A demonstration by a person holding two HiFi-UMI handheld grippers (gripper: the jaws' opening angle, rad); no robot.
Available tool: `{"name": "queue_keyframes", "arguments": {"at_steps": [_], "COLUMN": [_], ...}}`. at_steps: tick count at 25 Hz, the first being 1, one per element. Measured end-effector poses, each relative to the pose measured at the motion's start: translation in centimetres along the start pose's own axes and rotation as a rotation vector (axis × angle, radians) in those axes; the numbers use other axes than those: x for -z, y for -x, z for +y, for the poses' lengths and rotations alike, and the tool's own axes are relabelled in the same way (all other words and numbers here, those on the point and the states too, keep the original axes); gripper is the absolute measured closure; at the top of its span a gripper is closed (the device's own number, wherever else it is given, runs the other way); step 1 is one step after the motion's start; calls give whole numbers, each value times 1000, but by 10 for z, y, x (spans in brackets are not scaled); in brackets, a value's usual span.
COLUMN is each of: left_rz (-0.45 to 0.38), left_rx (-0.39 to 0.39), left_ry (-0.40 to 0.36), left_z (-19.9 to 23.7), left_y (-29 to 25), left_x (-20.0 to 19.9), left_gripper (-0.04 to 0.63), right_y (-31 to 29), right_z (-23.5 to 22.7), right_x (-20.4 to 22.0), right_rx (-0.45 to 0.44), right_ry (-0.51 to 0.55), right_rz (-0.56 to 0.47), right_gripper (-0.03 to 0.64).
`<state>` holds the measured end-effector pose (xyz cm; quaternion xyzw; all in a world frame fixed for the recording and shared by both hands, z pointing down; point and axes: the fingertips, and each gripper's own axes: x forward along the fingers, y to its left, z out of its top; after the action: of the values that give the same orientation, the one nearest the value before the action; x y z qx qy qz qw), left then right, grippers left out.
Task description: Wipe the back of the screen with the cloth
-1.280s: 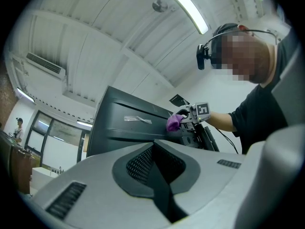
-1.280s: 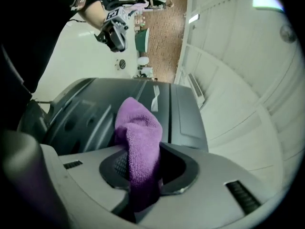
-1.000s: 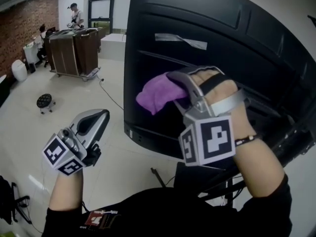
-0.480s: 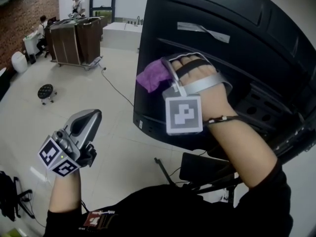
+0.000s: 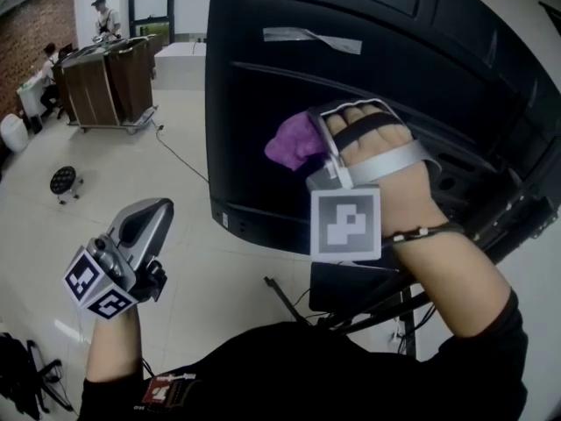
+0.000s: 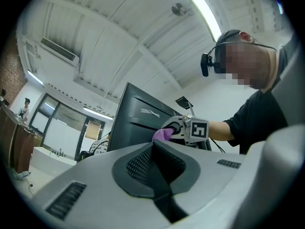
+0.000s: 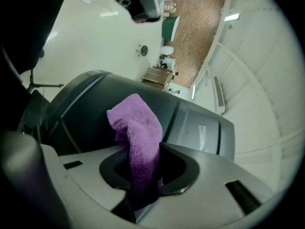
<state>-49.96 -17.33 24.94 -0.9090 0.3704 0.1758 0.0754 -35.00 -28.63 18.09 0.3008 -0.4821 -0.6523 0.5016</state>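
At the left of the head view the left tool hangs low over the pale floor, well apart from the work. Its own view shows the jaws shut together with nothing between them. Further right the purple cloth bulges out of the right tool, whose jaws are clamped on a fold of it, leaving a loose wad standing proud of the tips. That wad sits at the black back of the screen, about mid-height on the panel and below a strip of grey tape. It looks to be touching the surface, though actual contact cannot be confirmed. The cloth looks like a soft, light, napped fabric with no stiffness of its own, so it will probably drape and drag rather than push. Pinching it low on a fold, as here, seems the sensible hold, since the free wad becomes the wiping pad and the hard tips stay off the plastic. The screen is large, rigid and ribbed, with ledges and recesses that may snag the fabric. It stands on a dark stand, so heavy pressure could rock it, and light, even strokes seem safest.
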Motion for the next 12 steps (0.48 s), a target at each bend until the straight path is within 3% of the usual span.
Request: {"name": "queue_keyframes", "arguments": {"at_steps": [2,4,7,12], "left_rz": [14,22,32,39], "left_rx": [12,25,44,71], "left_ry": [2,3,4,4], "left_z": [-5,-9,-18,-37], "left_y": [-7,-15,-29,-54], "left_x": [3,6,9,11], "left_gripper": [600,600,600,600], "right_y": [34,69,99,114], "right_z": [-12,-25,-28,-8], "right_x": [-12,2,54,92], "right_rx": [76,179,297,337], "right_ry": [-92,-121,-159,-113], "right_rz": [-123,-176,-156,-144], "right_gripper": [518,518,518,515]}}
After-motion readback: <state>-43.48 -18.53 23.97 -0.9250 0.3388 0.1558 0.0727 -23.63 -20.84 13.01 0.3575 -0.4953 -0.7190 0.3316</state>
